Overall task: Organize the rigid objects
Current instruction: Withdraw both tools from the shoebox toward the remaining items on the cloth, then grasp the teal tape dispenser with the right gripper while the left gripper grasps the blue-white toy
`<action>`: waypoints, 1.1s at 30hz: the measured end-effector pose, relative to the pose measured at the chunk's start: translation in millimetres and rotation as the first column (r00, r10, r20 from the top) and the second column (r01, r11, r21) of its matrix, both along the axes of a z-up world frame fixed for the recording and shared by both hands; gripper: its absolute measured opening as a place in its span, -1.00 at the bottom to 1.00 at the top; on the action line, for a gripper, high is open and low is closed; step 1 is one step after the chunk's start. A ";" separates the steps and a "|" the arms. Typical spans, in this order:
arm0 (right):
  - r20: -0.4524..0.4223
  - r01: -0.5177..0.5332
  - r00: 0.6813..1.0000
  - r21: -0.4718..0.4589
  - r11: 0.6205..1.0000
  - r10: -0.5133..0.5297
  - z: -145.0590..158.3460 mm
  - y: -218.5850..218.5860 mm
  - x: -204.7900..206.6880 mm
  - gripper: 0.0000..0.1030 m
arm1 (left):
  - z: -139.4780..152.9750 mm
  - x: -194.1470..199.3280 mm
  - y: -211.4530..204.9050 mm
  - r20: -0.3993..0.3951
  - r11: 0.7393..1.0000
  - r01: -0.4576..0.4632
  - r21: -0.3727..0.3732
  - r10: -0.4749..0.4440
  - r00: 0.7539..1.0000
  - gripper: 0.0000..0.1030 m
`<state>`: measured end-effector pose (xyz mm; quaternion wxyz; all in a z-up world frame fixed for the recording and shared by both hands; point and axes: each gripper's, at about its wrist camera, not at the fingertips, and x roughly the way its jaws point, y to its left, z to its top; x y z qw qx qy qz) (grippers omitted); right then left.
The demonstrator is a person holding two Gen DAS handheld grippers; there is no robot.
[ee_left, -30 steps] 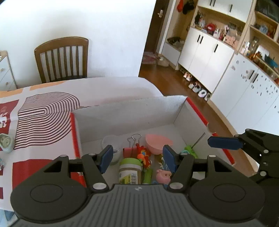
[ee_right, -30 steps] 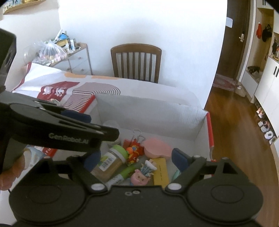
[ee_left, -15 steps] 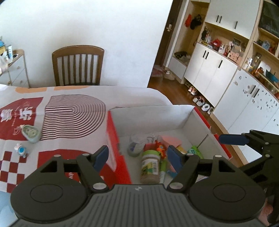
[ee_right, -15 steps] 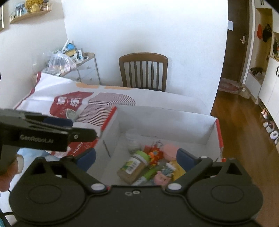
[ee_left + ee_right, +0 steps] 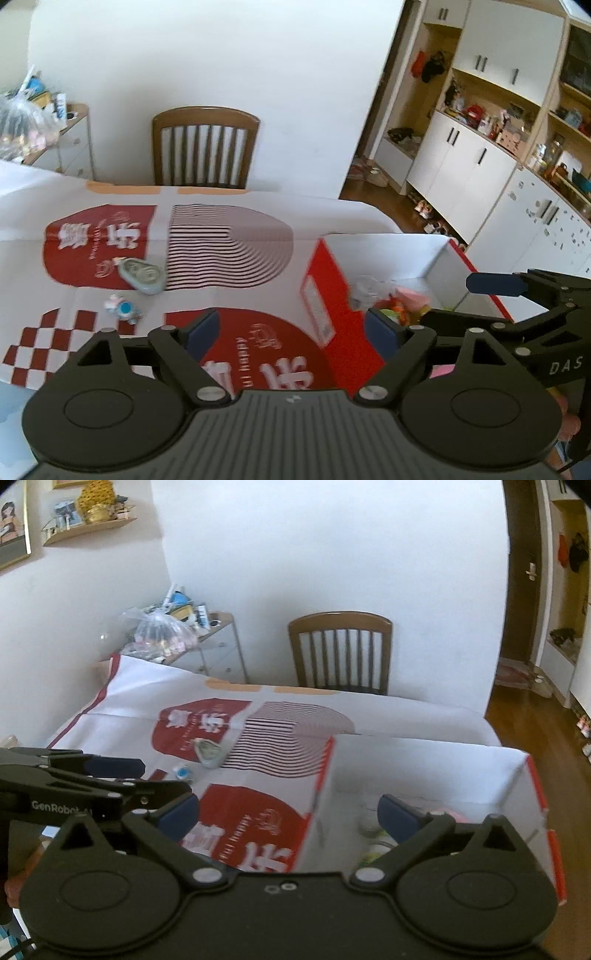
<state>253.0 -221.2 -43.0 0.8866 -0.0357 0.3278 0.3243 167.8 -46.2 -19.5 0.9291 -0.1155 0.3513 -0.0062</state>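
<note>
Toys and small containers sit heaped inside the red-and-white cardboard box (image 5: 334, 295) at the right side of the table (image 5: 229, 258), while a pale blue correction-tape dispenser (image 5: 143, 275) and a small blue-and-white figurine (image 5: 123, 308) lie apart on the patterned cloth to the left. Your left gripper (image 5: 291, 328) hangs above the near table edge with jaws spread wide, holding nothing. Your right gripper (image 5: 288, 812) is likewise wide and empty, over the box's left wall. A wooden chair (image 5: 205, 147) stands at the far side.
</note>
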 end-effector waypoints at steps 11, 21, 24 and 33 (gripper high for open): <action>-0.011 -0.026 1.000 -0.028 0.999 0.026 -3.5 73.9 -3.6 1.00 | -15.3 -13.3 80.5 0.003 0.998 -0.070 0.004 0.070 0.998 0.99; -0.019 -0.051 0.999 -0.071 0.996 0.049 -16.1 141.3 19.1 0.99 | -44.1 -4.8 132.7 0.028 0.993 -0.099 0.064 0.097 0.995 0.99; -0.019 -0.064 0.998 -0.093 0.994 0.062 -23.5 160.2 28.8 0.99 | -53.9 -0.4 147.8 0.034 0.993 -0.107 0.042 0.106 0.994 0.99; -0.016 -0.111 0.994 -0.185 0.976 0.110 -49.1 202.9 57.4 0.99 | -100.5 26.9 174.6 -0.033 0.992 -0.127 0.000 0.127 0.991 0.99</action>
